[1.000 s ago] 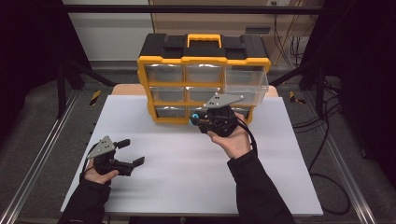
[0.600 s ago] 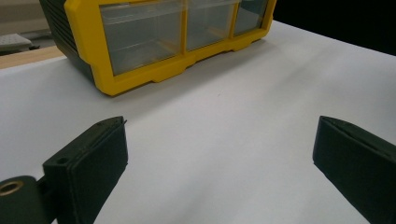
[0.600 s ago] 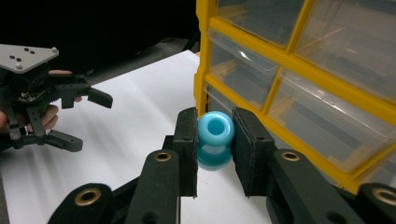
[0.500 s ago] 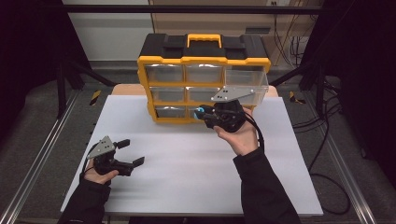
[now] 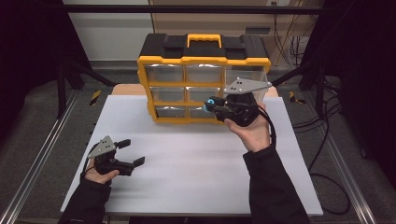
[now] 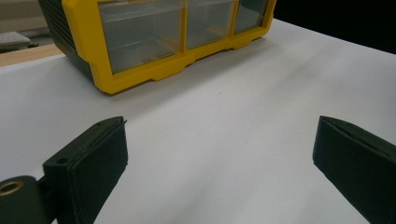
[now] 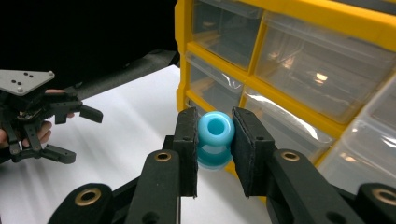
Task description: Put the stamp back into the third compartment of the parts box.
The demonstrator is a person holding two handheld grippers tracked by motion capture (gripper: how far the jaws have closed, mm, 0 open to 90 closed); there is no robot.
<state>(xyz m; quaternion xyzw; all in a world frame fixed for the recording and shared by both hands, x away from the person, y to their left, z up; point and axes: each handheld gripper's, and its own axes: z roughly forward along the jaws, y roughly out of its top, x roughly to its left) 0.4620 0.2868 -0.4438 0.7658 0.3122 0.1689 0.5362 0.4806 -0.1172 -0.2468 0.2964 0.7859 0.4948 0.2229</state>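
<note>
A yellow and black drawer organizer [image 5: 204,70] with clear drawers stands at the back of the white table [image 5: 187,158]. My right gripper [image 7: 214,140] is shut on a small blue ring-shaped spool [image 7: 215,132], held up in front of the organizer's lower drawers [image 7: 233,100]. In the high view that gripper [image 5: 212,103] sits just before the bottom right drawers, and a clear drawer [image 5: 250,81] stands pulled out behind it. My left gripper [image 5: 131,152] rests low at the table's front left, open and empty, its pads [image 6: 88,158] wide apart and aimed toward the organizer [image 6: 154,37].
Black frame posts [image 5: 63,88] and a metal rail [image 5: 37,158] flank the table on the left. Cables [image 5: 322,158] trail off the right side. White tabletop stretches between the two hands.
My right gripper with the blue spool has risen slightly and shifted right along the organizer's front. The left gripper has stayed in place.
</note>
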